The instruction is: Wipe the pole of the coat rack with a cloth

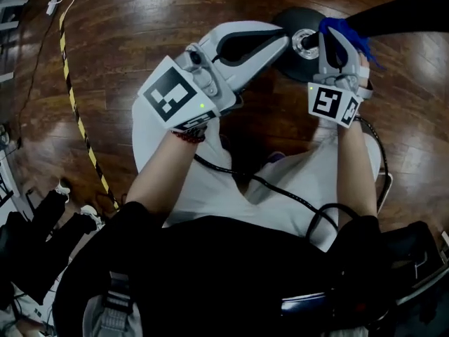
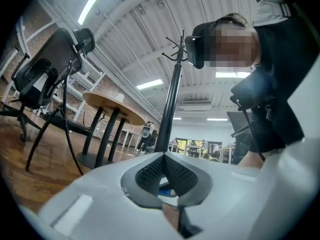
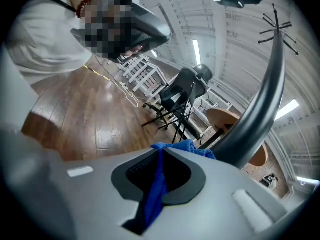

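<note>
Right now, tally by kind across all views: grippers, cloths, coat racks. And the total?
Grippers: 2, the left gripper with jaws shut and empty, the right gripper with jaws shut on the cloth
Cloths: 1, the blue cloth
Coat racks: 1, the black coat rack
Total: 4
</note>
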Demonstrator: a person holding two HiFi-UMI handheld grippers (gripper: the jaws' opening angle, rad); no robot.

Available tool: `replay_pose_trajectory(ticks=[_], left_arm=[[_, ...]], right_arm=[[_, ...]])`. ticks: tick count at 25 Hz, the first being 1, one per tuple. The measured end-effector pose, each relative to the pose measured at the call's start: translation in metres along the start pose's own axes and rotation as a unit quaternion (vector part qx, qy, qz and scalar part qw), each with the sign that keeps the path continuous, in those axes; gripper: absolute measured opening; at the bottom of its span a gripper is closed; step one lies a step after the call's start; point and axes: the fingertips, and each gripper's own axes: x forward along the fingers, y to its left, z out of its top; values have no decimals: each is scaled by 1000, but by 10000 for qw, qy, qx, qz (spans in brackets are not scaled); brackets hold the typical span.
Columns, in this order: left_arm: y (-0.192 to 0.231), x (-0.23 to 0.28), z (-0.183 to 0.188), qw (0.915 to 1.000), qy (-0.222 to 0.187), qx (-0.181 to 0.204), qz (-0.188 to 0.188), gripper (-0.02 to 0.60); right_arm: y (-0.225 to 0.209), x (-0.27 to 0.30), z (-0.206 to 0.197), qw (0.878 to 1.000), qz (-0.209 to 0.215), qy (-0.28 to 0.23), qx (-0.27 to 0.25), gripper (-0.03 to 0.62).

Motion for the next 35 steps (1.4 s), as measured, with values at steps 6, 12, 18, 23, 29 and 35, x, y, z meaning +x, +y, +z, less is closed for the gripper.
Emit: replay_pose_trajectory(ticks=[6, 12, 18, 23, 29, 35], left_arm=[[9, -12, -10, 9994, 114, -223, 246, -6], [2, -8, -19, 9991, 193, -277, 269, -6], [6, -11, -18, 9985, 169, -361, 377, -6], [-4, -12, -19, 9987, 240, -358, 258, -6], [-16, -7, -19, 9988, 263, -385, 127, -6], [-14, -12, -16, 9988, 295, -338, 200, -6]], right_arm=[[57, 22, -28, 9948, 793, 282, 566, 18], [123, 49, -85, 9775, 1619, 961, 956, 18], [155, 64, -120, 9586, 2053, 1649, 1081, 18], [178, 57, -151, 9277, 2520, 2347, 1443, 18], [183, 47, -187, 8653, 2212, 2902, 3438, 18], [137, 39, -231, 7870, 1109, 2460, 5548, 18]])
